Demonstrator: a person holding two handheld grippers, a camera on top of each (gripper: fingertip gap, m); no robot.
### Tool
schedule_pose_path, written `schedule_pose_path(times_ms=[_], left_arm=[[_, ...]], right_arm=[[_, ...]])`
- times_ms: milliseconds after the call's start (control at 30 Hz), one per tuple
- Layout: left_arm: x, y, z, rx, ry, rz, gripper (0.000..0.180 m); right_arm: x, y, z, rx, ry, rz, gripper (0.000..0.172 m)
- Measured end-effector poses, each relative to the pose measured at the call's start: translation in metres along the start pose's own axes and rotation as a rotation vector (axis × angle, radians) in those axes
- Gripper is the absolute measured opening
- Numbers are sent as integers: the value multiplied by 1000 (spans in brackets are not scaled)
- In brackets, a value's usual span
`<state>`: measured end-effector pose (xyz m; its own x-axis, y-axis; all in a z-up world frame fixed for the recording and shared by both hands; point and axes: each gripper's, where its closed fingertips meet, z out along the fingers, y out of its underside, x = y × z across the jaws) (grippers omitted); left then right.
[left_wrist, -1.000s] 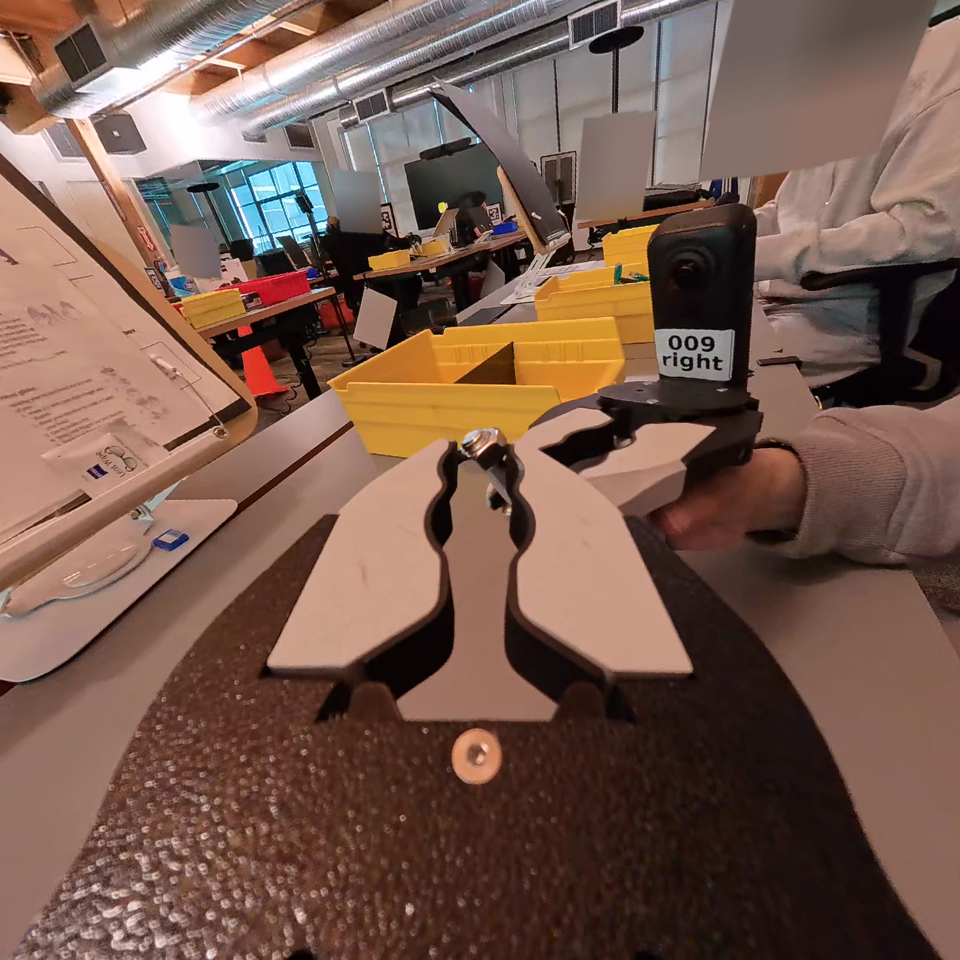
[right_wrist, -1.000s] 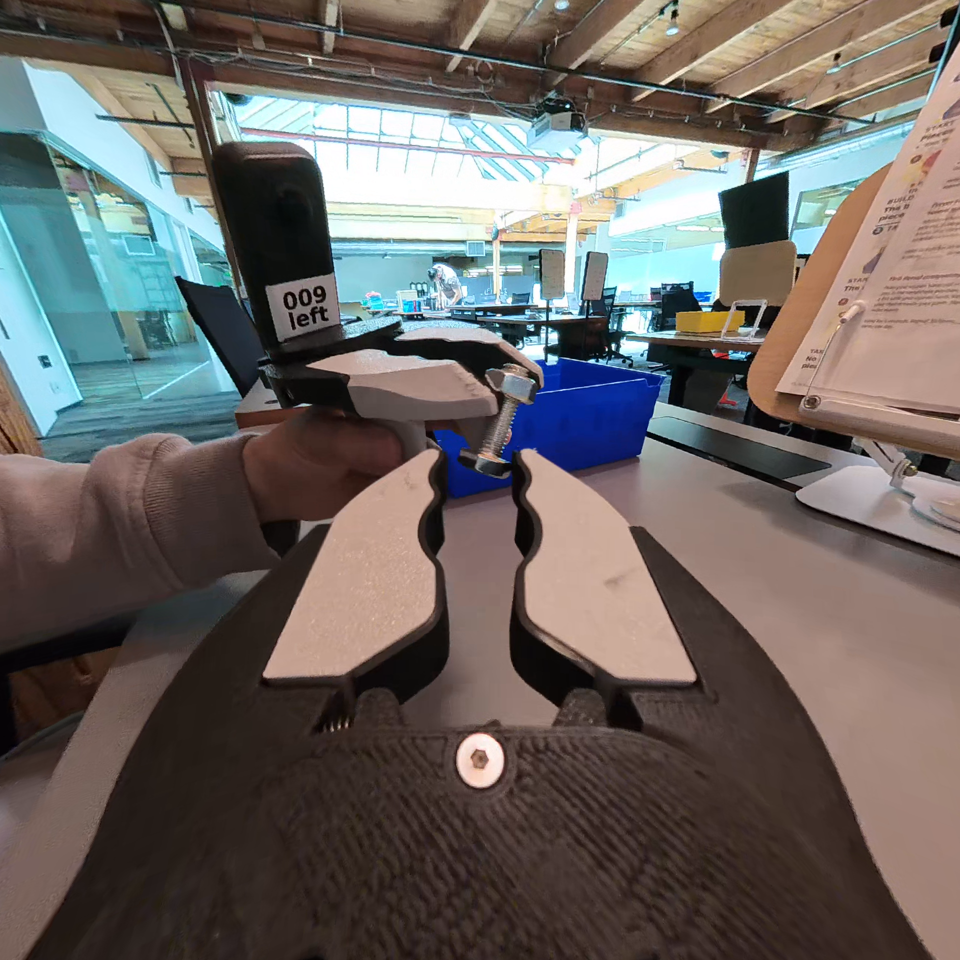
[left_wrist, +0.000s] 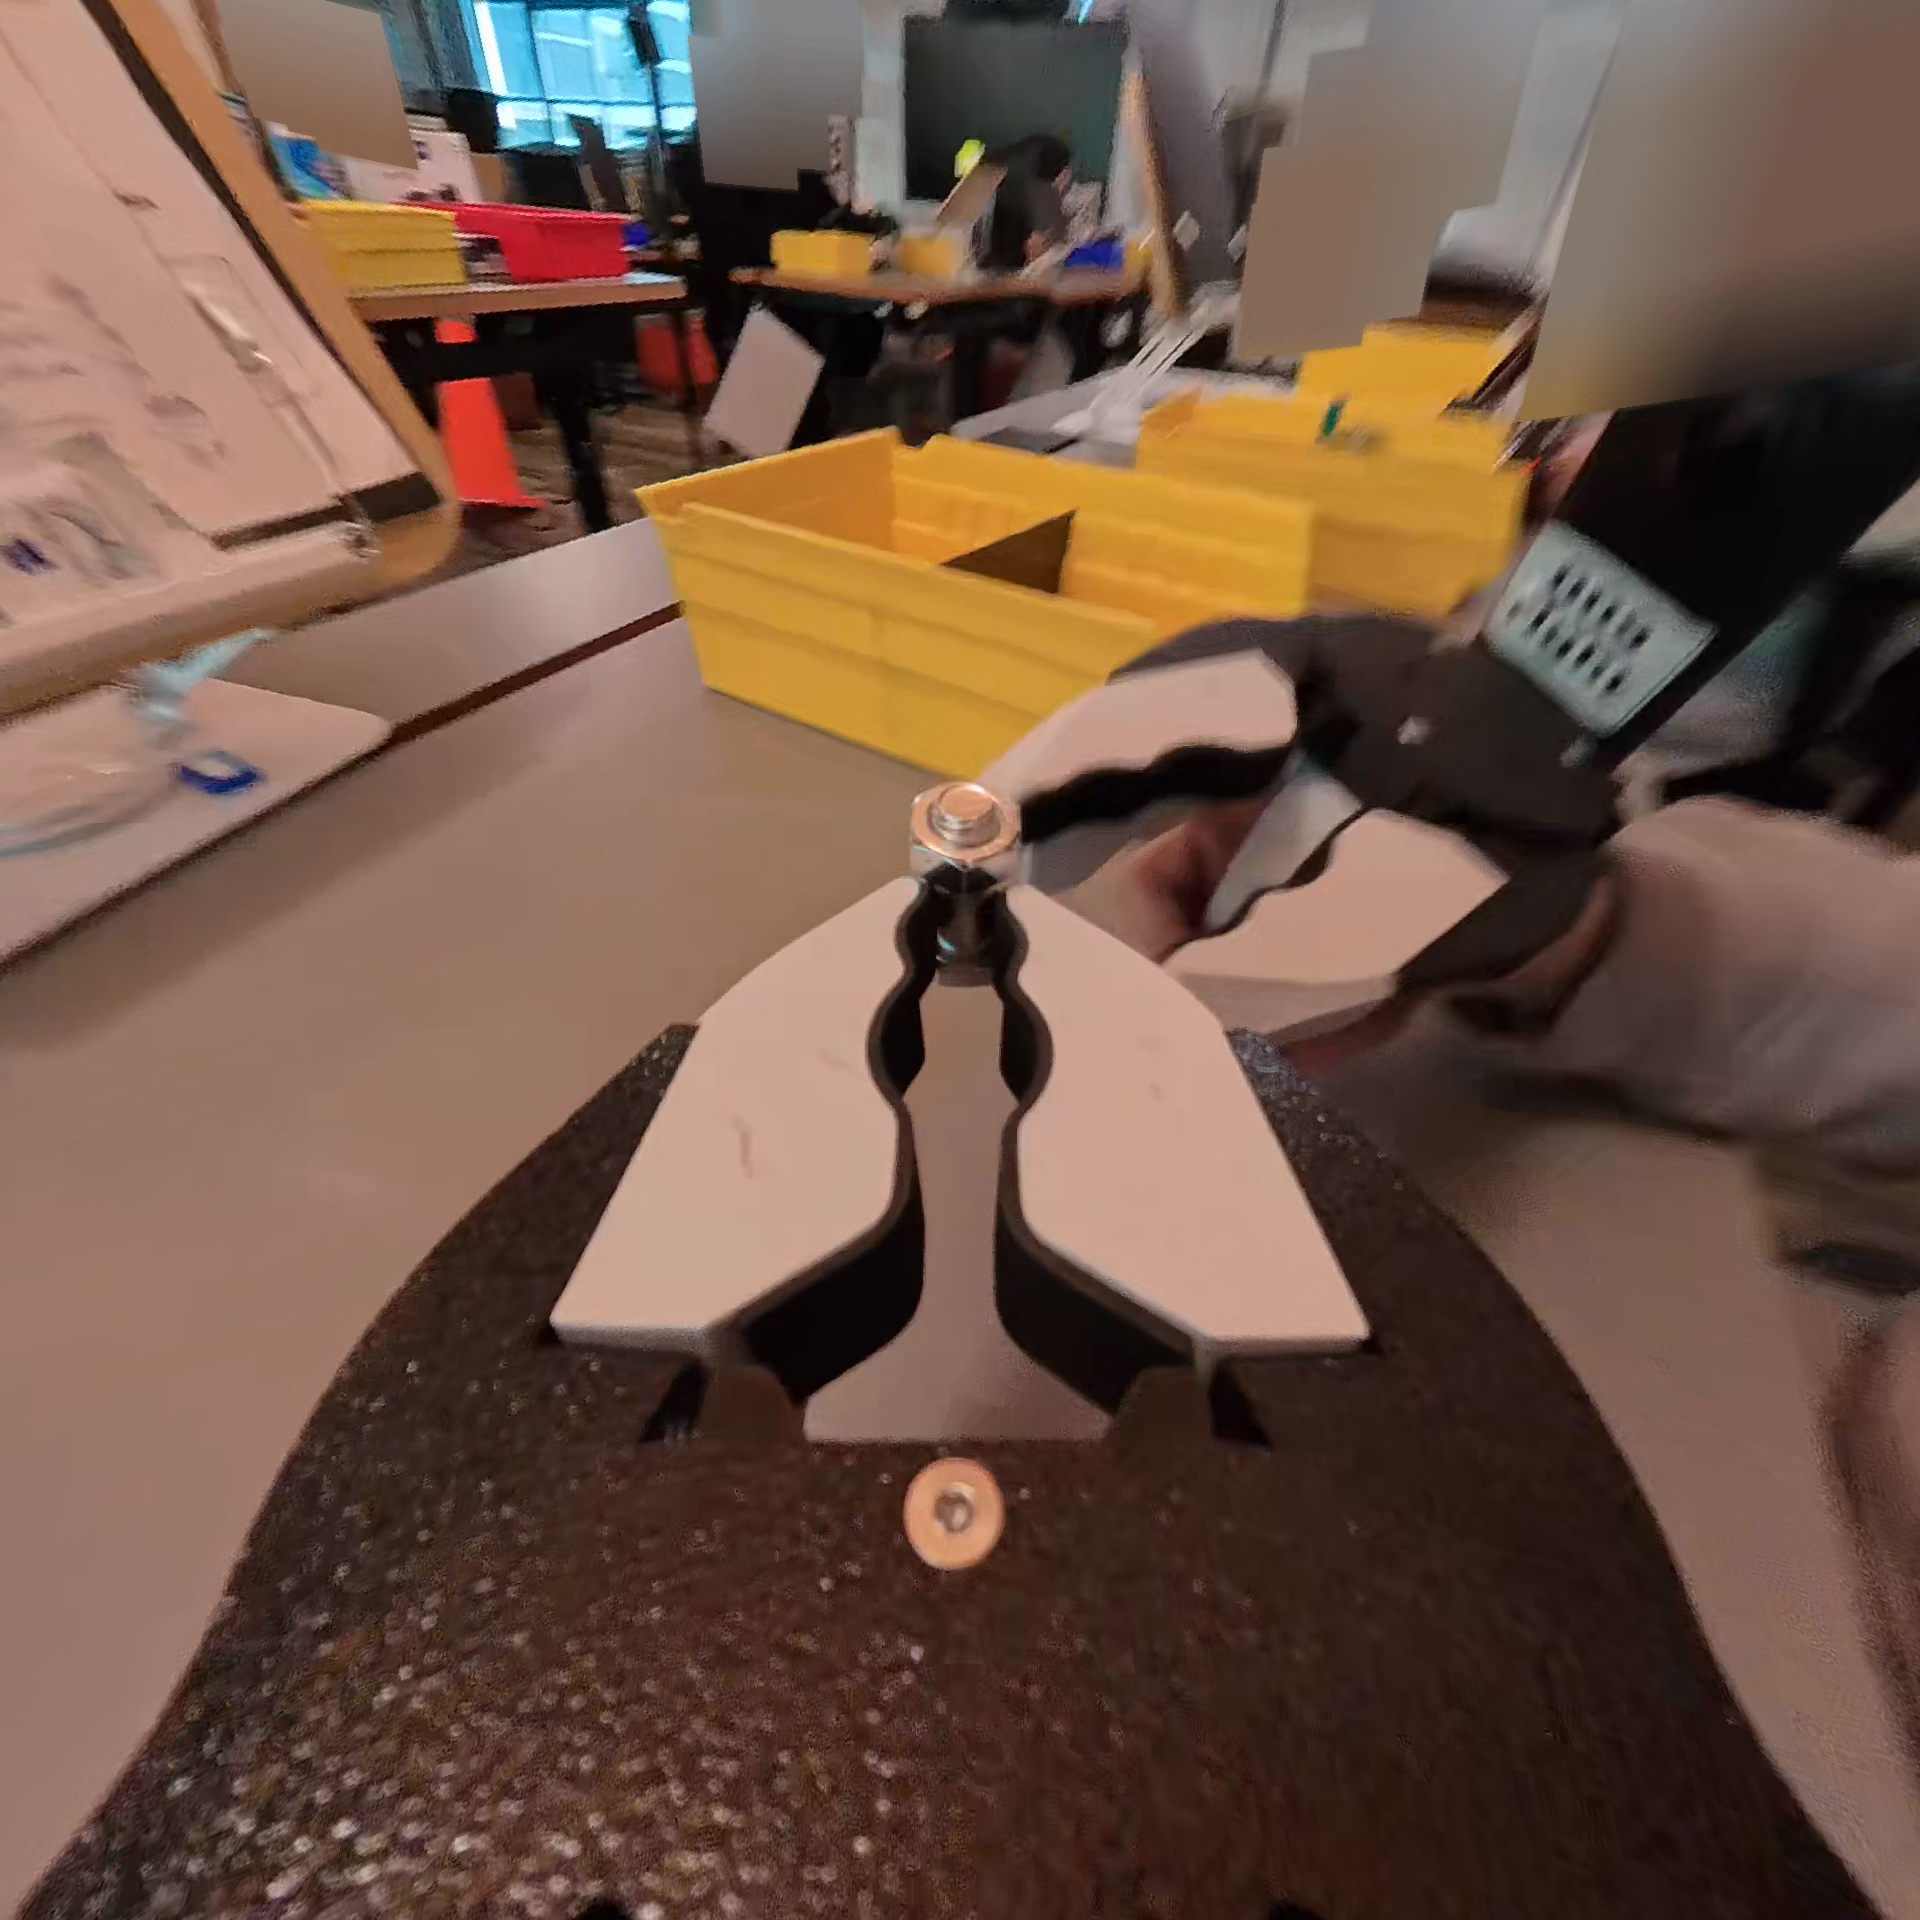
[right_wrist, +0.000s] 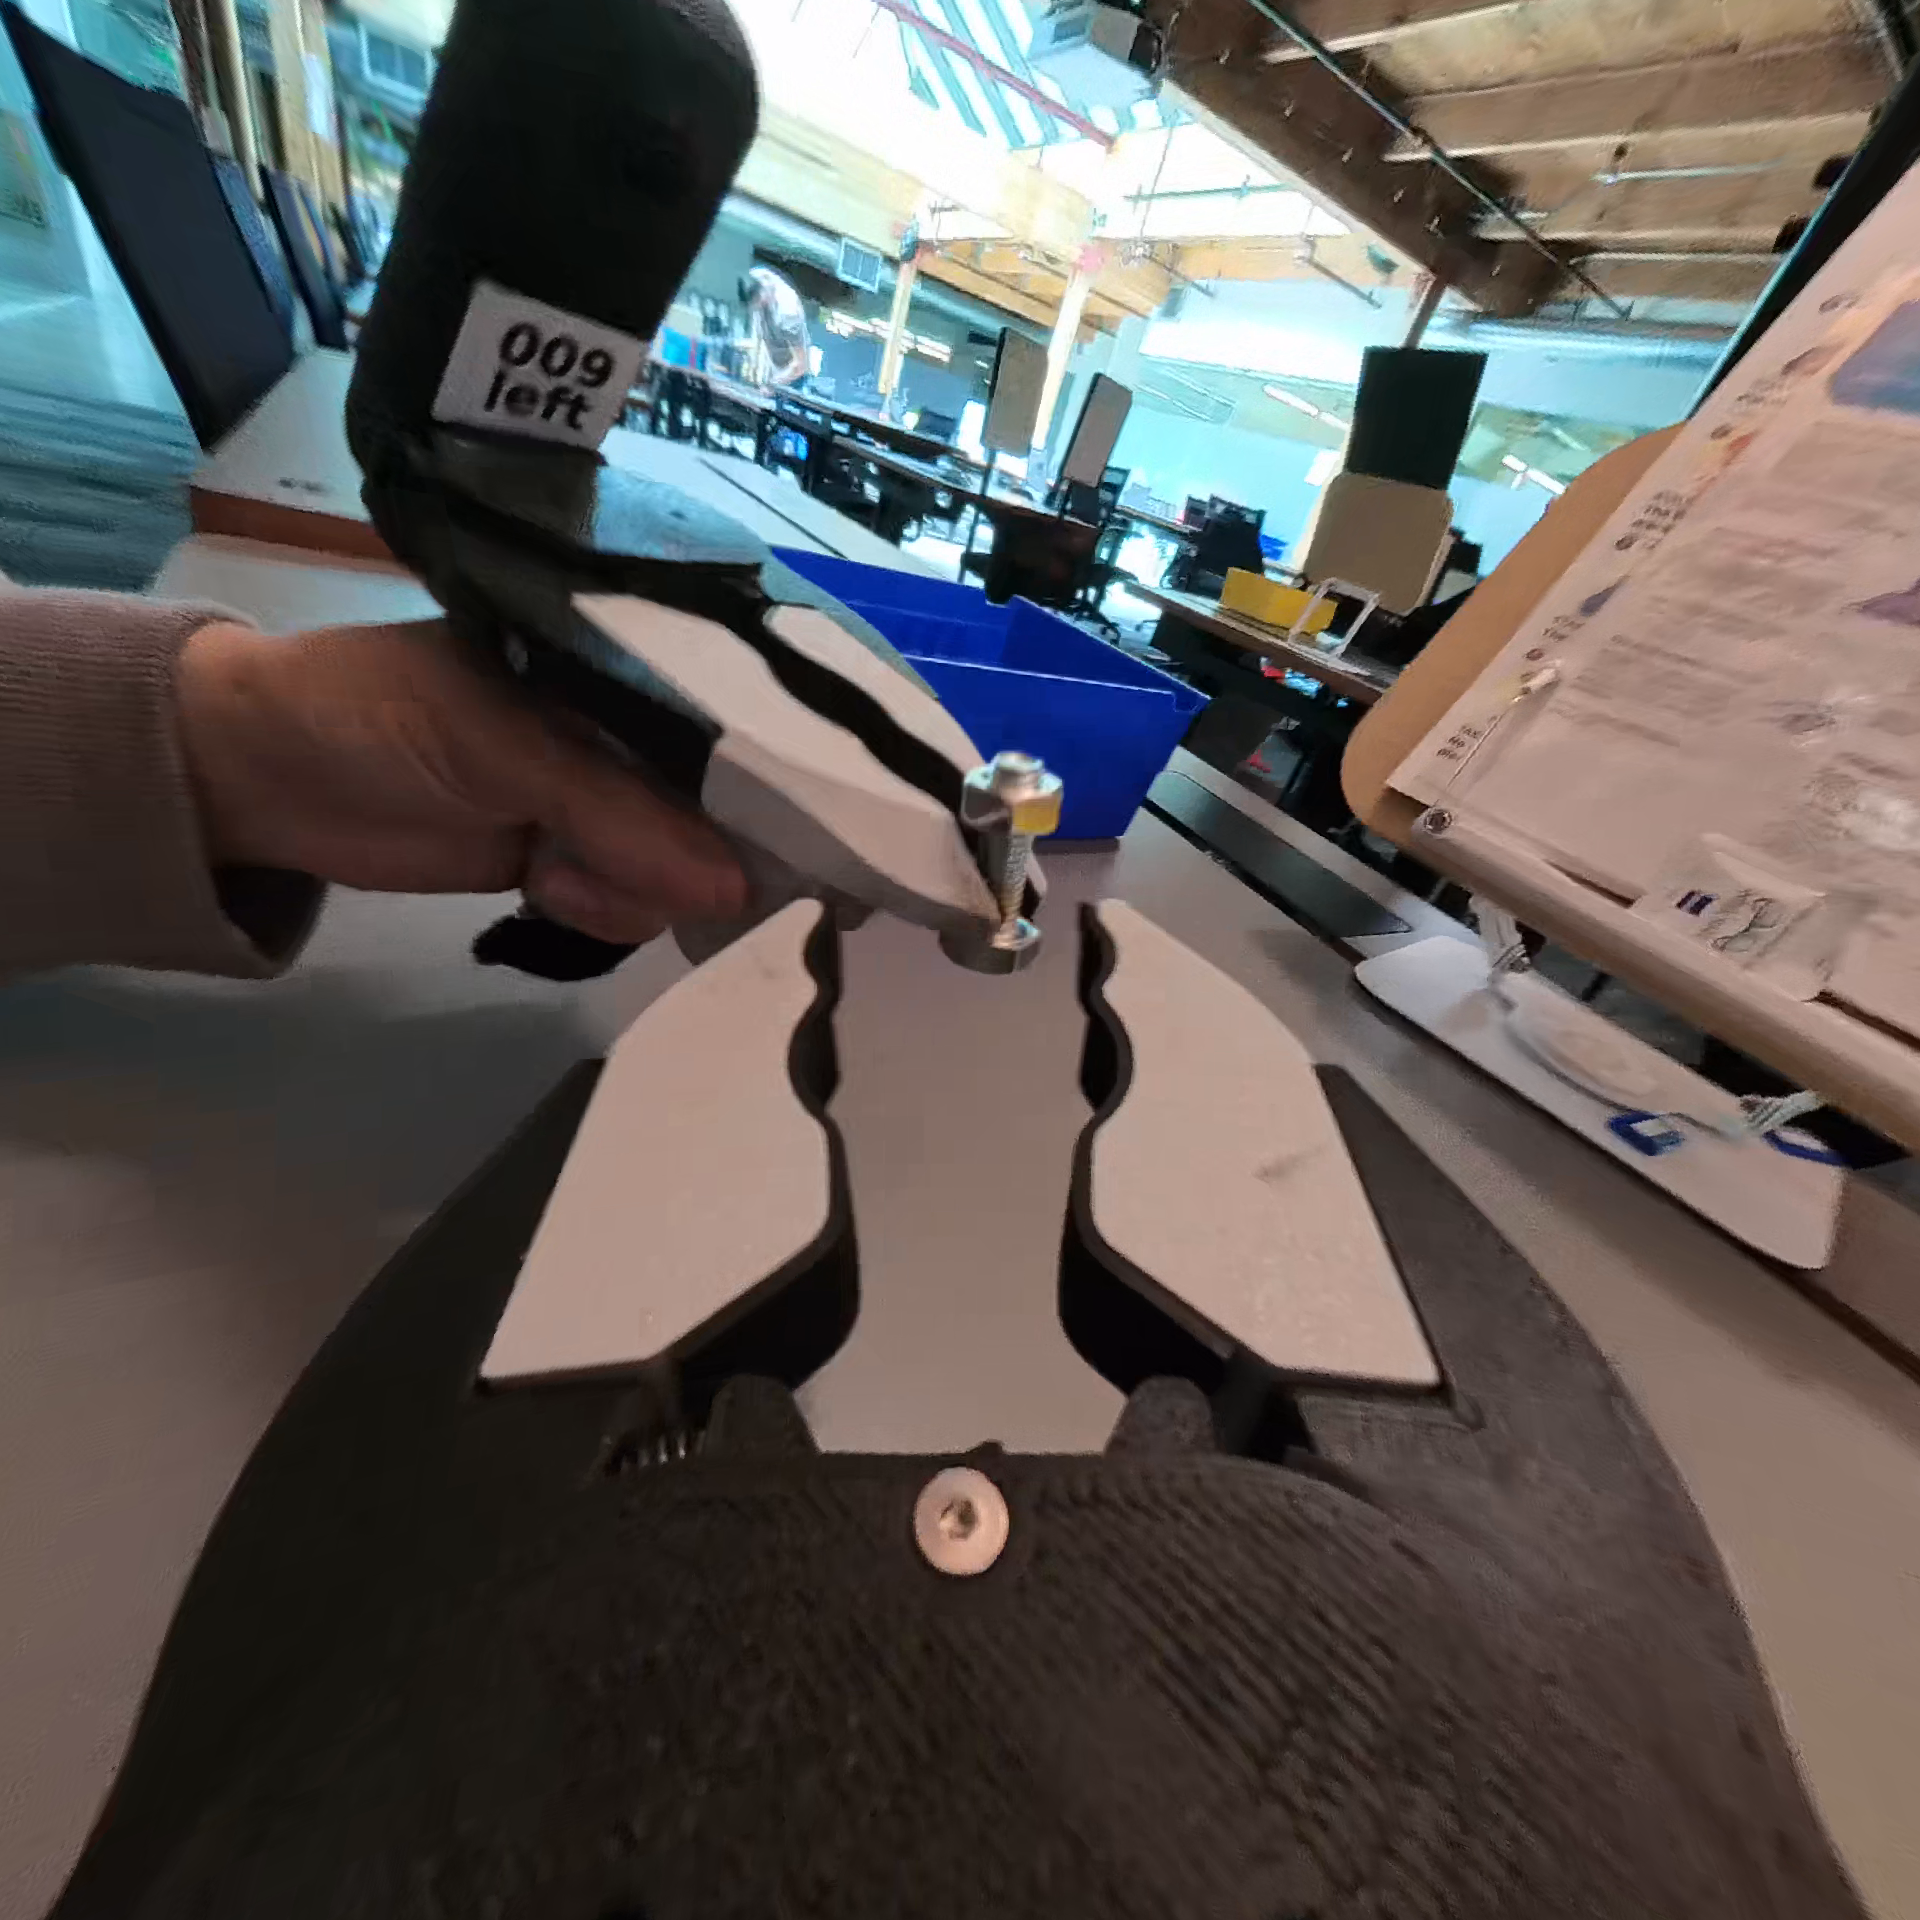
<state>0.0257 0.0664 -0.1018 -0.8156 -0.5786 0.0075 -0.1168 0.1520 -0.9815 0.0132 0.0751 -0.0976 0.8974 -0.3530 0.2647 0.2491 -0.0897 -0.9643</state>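
Observation:
My left gripper (left_wrist: 961, 914) is shut on the threaded shaft of a silver bolt (left_wrist: 964, 930). The bolt stands upright, with a hex nut (left_wrist: 964, 831) at its top end. The right wrist view shows the same grasp: the left gripper's fingers (right_wrist: 831, 769) pinch the bolt (right_wrist: 1010, 868), with the nut (right_wrist: 1013, 800) above and the bolt's head (right_wrist: 992, 948) below. My right gripper (right_wrist: 956, 920) is open, its fingertips on either side of the bolt's head and clear of it. In the left wrist view the right gripper (left_wrist: 1122, 862) sits just right of the nut, its fingers spread.
A yellow divided bin (left_wrist: 883, 623) stands on the grey table (left_wrist: 416, 935) beyond the bolt. A blue bin (right_wrist: 1039, 707) stands behind the left gripper. A clipboard on a white stand (right_wrist: 1714, 675) rises at the table's side and shows in the left wrist view (left_wrist: 156, 416). The tips of both grippers are at nearly the same place.
My right gripper's fingers have spread wider and now stand clear of the bolt. The bolt has gone from tilted to upright in my left gripper. Both grippers have shifted.

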Motion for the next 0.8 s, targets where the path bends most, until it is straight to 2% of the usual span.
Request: schedule_pose_path(times_ms=[67, 200, 500, 600, 800], left_arm=[[-7, 9, 1, -78, -59, 114, 9], [-4, 16, 7, -132, -44, 187, 9], [4, 26, 15, -218, -18, 293, 9], [7, 22, 14, -179, 7, 263, 9], [19, 12, 14, -37, 98, 127, 10]], right_arm=[[7, -6, -4, 46, 11, 70, 50], [16, -10, -8, 102, 8, 208, 40], [7, 7, -3, 4, -36, 157, 19], [6, 4, -4, 5, -62, 189, 18], [9, -10, -8, 127, -148, 442, 18]])
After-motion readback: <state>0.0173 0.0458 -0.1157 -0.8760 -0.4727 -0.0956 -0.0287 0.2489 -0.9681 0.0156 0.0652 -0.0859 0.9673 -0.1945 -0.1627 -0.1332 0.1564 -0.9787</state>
